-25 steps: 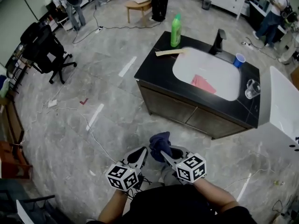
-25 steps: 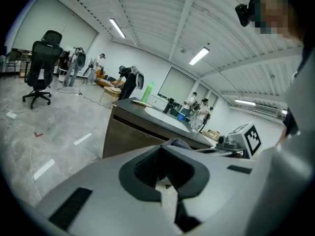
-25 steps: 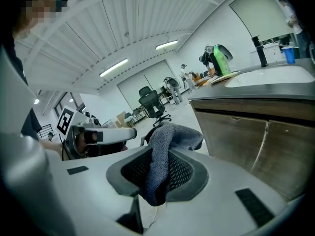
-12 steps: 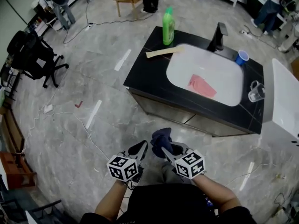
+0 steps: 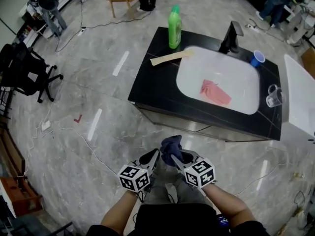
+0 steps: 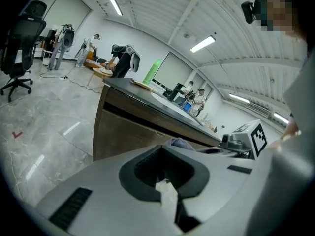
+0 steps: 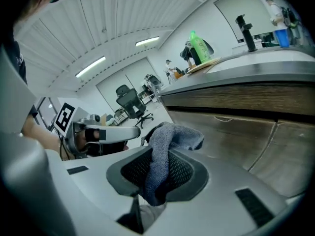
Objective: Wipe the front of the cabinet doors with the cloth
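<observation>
The cabinet [image 5: 170, 120] under a black countertop shows brown doors, seen low in the left gripper view [image 6: 123, 129] and in the right gripper view [image 7: 231, 132]. My right gripper [image 5: 176, 160] is shut on a dark blue cloth [image 5: 171, 145], which bunches up out of the jaws [image 7: 170, 137]. It hangs a short way in front of the doors, not touching them. My left gripper [image 5: 152, 157] is beside it, shut with nothing in its jaws [image 6: 165, 170]. The cloth's edge [image 6: 180, 142] peeks over the left gripper's jaws.
On the countertop: a white sink [image 5: 192, 75] holding a pink rag [image 5: 214, 92], a green bottle [image 5: 174, 20], a black faucet [image 5: 231, 36], a blue cup [image 5: 256, 59], a glass jug [image 5: 275, 96]. Cables [image 5: 88, 141] cross the marble floor. An office chair [image 5: 27, 75] stands far left.
The view has drawn nearer to the cabinet, so its front now lies just ahead of both grippers. The grippers keep their side-by-side pose, the right one holding the cloth throughout.
</observation>
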